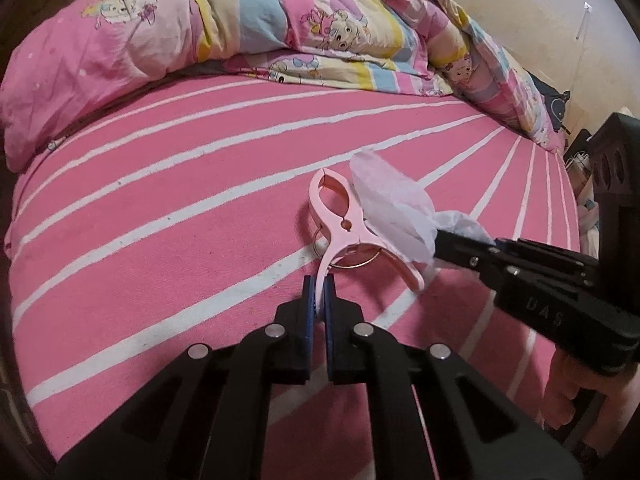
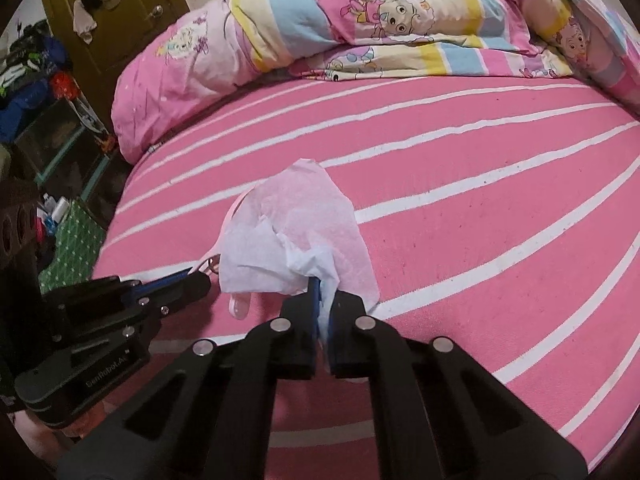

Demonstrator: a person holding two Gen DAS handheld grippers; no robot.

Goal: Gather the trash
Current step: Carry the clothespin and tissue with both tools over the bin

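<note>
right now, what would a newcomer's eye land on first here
First, the white tissue held up over the middle of the pink striped bed, pinched in the shut right tool. Next, the pink clip just left of it, one handle gripped by the left tool. Behind both, a cartoon quilt lies bunched across the far end of the bed.

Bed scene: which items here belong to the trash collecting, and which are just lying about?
Job:
white tissue, pinched in the right gripper
pink clip, one handle held in the left gripper, metal ring attached

Lying about:
cartoon quilt bunched at the bed's far side
striped sheet
clutter beside the yellow door
</note>
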